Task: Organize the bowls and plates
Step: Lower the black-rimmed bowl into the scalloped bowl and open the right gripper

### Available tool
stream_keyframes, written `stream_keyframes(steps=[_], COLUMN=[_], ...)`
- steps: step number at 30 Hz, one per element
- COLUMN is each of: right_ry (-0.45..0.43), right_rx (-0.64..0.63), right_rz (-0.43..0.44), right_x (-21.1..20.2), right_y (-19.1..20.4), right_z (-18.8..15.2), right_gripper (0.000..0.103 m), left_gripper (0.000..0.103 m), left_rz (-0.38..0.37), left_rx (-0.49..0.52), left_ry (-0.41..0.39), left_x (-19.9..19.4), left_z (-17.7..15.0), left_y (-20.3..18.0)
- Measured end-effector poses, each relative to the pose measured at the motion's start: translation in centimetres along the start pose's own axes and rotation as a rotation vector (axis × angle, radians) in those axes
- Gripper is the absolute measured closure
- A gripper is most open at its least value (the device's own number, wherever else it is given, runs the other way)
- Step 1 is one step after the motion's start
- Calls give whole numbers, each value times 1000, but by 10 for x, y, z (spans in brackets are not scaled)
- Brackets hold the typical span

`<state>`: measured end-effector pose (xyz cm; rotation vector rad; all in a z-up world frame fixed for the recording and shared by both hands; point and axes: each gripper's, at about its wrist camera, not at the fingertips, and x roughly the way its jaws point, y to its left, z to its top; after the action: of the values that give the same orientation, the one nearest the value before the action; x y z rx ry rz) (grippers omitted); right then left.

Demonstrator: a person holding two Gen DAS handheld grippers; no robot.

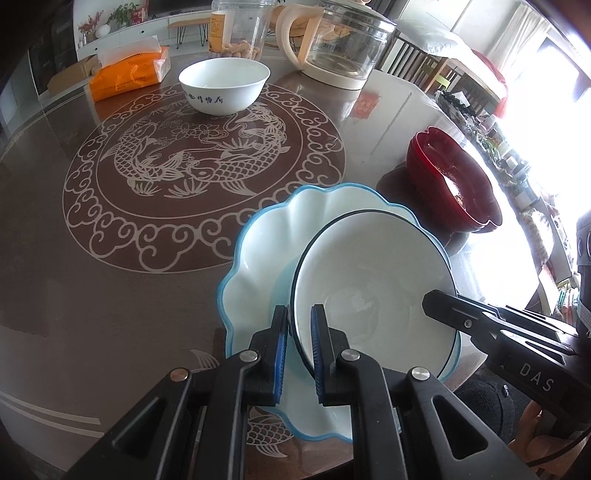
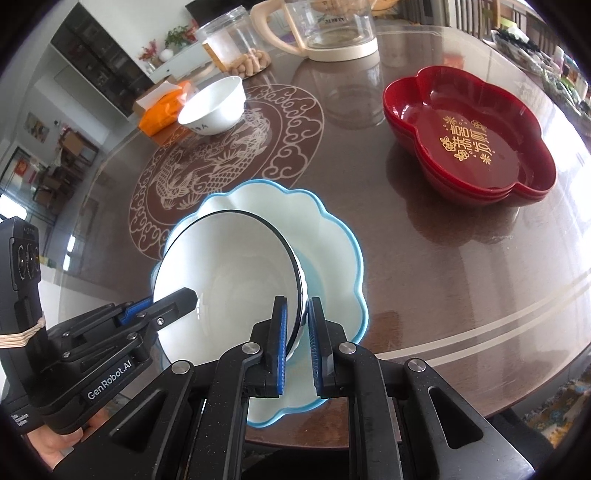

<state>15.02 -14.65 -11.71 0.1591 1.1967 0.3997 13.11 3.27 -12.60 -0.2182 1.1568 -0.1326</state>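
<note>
A white bowl with a dark rim (image 1: 373, 273) (image 2: 229, 273) sits tilted inside a scalloped white plate with a blue edge (image 1: 266, 240) (image 2: 325, 236) at the table's near edge. My left gripper (image 1: 298, 332) (image 2: 173, 299) has its jaws on either side of the bowl's left rim. My right gripper (image 2: 297, 325) (image 1: 439, 302) is shut on the bowl's right rim. A small white bowl with blue writing (image 1: 224, 85) (image 2: 214, 107) stands at the far side. A stack of red flower-shaped dishes (image 1: 450, 177) (image 2: 469, 133) stands to the right.
An orange tissue pack (image 1: 127, 75) (image 2: 162, 110), a clear jar of snacks (image 1: 238, 27) (image 2: 236, 44) and a glass kettle with a cream handle (image 1: 340, 44) (image 2: 328, 29) stand at the back of the round brown table (image 1: 110, 280) (image 2: 443, 258). Chairs stand beyond.
</note>
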Motion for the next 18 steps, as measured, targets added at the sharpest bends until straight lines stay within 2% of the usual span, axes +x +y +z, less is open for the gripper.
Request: stream_keyframes(steps=[5,9,11,12,15,17,18], right_ry=[-7,-32,-44,-52,-116,-202,-264], right_rx=[2,6,10,13,12,8,0], right_rz=[18,49,61,64,52,20,-21], right_x=[1,-1,-3,-5,-16,-30,-39], right_y=[-2,-4,-5,-5,-5,-2,0], right_z=[0,-2,-4,-4,-9,-16,-21], right_gripper=[89,84,82,77,55,49,45], left_gripper=[90,81,72,69,50,25,20], left_rz=[12,6,7,13,36,79,106], left_rx=[12,19,24,26,19,4,-4], left_ry=[-18,-70,-102,-122,-211,-291,-336], left_x=[-1,-8,-14,-17,-33,-47,-54], left_z=[0,-1,-1,-2,-5,-12,-16], left_y=[-2,-3,-4,-4,-1,3,4])
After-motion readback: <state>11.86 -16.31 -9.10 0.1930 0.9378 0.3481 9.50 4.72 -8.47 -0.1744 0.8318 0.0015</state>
